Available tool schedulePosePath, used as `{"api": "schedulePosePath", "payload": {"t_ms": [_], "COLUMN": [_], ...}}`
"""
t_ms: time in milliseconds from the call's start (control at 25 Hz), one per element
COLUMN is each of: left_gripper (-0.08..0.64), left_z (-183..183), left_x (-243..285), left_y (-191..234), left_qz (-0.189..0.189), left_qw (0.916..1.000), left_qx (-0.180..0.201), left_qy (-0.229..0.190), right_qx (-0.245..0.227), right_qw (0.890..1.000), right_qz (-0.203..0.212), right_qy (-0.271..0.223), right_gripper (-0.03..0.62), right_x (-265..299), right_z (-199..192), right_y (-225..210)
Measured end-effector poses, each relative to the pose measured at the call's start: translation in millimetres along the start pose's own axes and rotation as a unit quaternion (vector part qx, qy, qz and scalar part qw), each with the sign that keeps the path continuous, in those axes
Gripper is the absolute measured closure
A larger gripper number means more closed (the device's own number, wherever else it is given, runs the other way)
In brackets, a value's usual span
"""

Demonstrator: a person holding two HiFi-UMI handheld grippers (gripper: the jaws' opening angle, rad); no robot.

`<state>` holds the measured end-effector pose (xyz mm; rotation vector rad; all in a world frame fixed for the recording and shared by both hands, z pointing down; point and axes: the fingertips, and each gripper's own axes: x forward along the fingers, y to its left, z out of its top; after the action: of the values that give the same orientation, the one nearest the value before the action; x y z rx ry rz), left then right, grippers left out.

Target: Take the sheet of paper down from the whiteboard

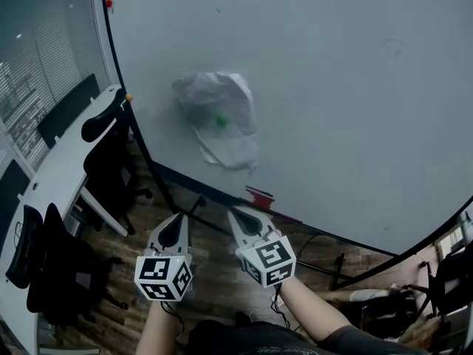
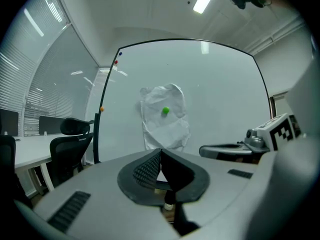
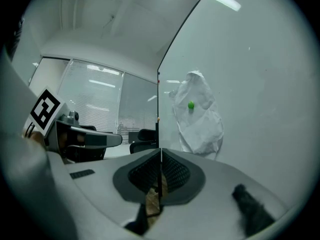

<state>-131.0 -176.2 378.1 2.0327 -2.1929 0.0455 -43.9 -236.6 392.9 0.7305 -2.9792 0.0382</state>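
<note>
On the whiteboard (image 1: 347,72): crumpled white sheet of paper (image 1: 229,150), left of centre, pinned by a green magnet (image 1: 221,120) on its upper half. Its lower corner hangs above the board's bottom frame.
Left gripper (image 1: 177,217): clenched, jaws together, nothing between them. It's on the near side of the board, pointing at the paper and well apart from it.
Right gripper (image 1: 233,213): clenched too, pads meeting, empty. It's just beside the left one, on its right, also well apart from the paper.
Marker cubes (image 1: 163,276): one on the near end of each gripper, both facing the head camera.
Board left edge: red magnet (image 1: 109,4) near the top, orange magnet (image 1: 128,97) lower on the frame.
Bottom rail: small red item (image 1: 259,196) below the paper, can't tell what it is.
Left of board: black office chairs (image 1: 111,146) at a white desk (image 1: 59,161), window blinds (image 1: 29,72) beyond.
Floor (image 1: 214,272): dark wood planks.
</note>
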Motion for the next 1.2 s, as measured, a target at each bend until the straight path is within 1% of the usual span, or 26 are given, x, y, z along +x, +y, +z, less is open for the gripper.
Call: {"api": "schedulePosePath", "payload": {"t_ms": [240,440,560,680,800,1000,1200], "left_gripper": [0.545,0.545,0.545,0.545,0.546,0.545,0.545], "left_z": [7,12,20,28,33,43,48], "left_x": [30,62,80,96,111,129,143], "left_y": [22,44,60,74,84,98,107], "left_qz": [-0.013,-0.045,-0.066,-0.090,-0.115,-0.156,-0.182], "left_qw": [0.9999,0.9990,0.9978,0.9959,0.9932,0.9873,0.9828], "left_qx": [0.000,0.001,0.003,0.008,0.016,0.029,0.029], "left_qy": [-0.004,-0.002,-0.004,-0.006,-0.007,-0.010,-0.014], "right_qx": [-0.005,-0.013,-0.030,-0.049,-0.052,-0.058,-0.076], "right_qw": [1.000,0.998,0.996,0.990,0.984,0.973,0.958], "right_qz": [-0.011,-0.053,-0.086,-0.130,-0.170,-0.225,-0.276], "right_qy": [0.004,0.002,-0.001,-0.005,-0.007,-0.009,0.003], "right_gripper": [0.569,0.569,0.569,0.569,0.569,0.569,0.568], "right_x": [28,57,74,88,100,112,114], "right_z": [0,5,13,21,28,37,42], "right_y": [-11,-27,-34,-43,-52,-62,-68]}}
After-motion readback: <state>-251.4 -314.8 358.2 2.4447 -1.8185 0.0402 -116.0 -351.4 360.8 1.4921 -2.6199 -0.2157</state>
